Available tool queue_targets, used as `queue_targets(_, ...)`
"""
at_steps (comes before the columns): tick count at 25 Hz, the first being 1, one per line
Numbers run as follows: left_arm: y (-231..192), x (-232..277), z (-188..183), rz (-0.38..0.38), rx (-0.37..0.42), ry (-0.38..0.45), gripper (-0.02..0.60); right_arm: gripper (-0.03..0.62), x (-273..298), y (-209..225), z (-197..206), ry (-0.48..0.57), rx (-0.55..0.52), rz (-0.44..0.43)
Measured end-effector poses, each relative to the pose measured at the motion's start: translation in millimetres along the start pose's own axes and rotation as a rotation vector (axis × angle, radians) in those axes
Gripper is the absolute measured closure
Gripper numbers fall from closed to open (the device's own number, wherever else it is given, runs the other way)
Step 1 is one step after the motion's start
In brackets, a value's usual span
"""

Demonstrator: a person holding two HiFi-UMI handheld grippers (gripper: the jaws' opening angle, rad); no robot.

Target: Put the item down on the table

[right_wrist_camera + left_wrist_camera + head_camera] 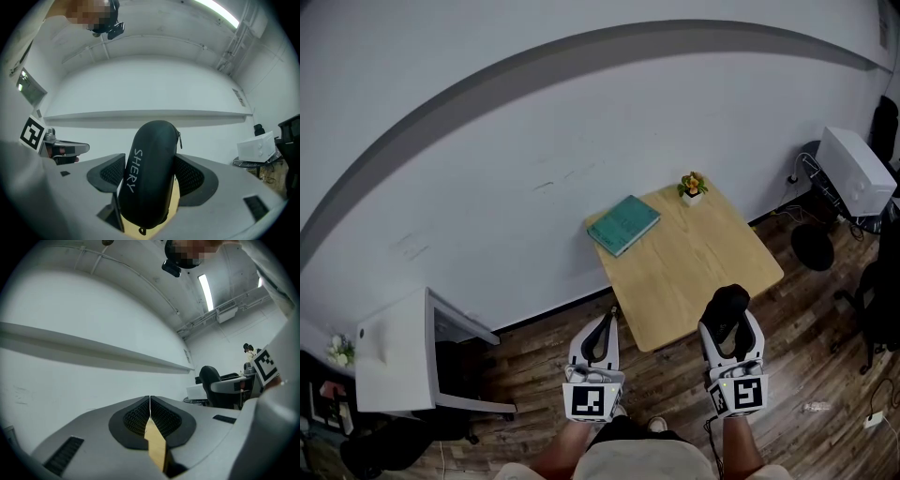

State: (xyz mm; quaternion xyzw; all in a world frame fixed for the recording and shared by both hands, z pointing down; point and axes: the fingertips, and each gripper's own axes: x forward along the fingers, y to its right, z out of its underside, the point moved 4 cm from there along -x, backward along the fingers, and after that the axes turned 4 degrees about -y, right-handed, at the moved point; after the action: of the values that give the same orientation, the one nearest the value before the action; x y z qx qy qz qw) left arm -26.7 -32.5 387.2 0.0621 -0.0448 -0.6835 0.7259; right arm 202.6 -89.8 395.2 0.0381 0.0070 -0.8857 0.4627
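Black case (149, 159) in right gripper (152, 174)

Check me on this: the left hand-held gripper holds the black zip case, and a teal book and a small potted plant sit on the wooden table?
Wrong side. The right gripper view shows the black zip case clamped in the right hand-held gripper; the left hand-held gripper is shut on nothing. The teal book and potted plant do sit on the wooden table.
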Motion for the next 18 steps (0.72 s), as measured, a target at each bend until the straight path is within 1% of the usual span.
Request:
queue_targets(3,-7,15,4,0.003,-0.003,0.0,0.572,0.25,15,1,4,-0.001,-0.017,-0.003)
queue_targets(6,-19,31,12,0.013,-0.016,-0.024,0.572,0.25,34,-1,7,-0.002,-0.032,0.0)
queue_targets(9,-35,51,16,0.033,0.007,-0.015,0.572,0.25,58,-5,9,-0.004,-0.043,0.011)
queue_targets(11,-46,65,18,0.046,0.004,-0.019,0.571,0.25,75,-7,9,-0.006,-0.05,0.019)
queue_targets(18,-102,114,23,0.072,0.008,-0.007,0.572,0.25,142,-21,7,-0.014,-0.076,0.046)
